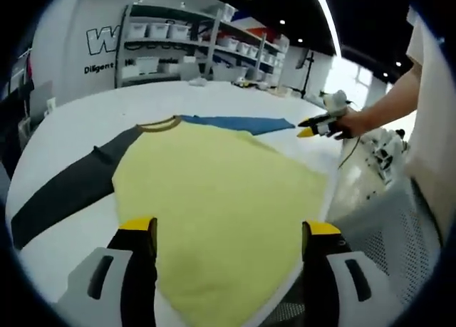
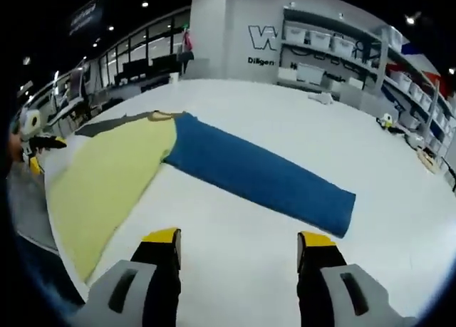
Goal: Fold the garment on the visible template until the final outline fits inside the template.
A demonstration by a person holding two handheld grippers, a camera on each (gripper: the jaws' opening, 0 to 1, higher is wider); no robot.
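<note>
The white table (image 1: 85, 117) carries the whole job, and on it the garment (image 1: 214, 191) lies spread flat and unfolded: a long-sleeved shirt with a pale yellow body, one dark grey sleeve (image 1: 64, 188) and one blue sleeve (image 2: 256, 174), each stretched straight out from the body. I can make out no template outline on the table. By my reckoning the folding has hardly started; this is the approach before the first fold.

The yellow body hangs slightly over the table's near edge, its hem closest to the left gripper (image 1: 228, 245), whose yellow-tipped jaws stand wide apart above the cloth with nothing between them. The right gripper (image 2: 239, 252) hovers over bare table just short of the blue sleeve's cuff, jaws likewise spread and empty.

The next move probably calls for the right jaws to drop to the blue cuff, pinch it, and carry the sleeve across the yellow body, with the grey sleeve to follow.

The collar (image 1: 160, 125) has a mustard-coloured rib, on the side of the body farthest from the left gripper.
</note>
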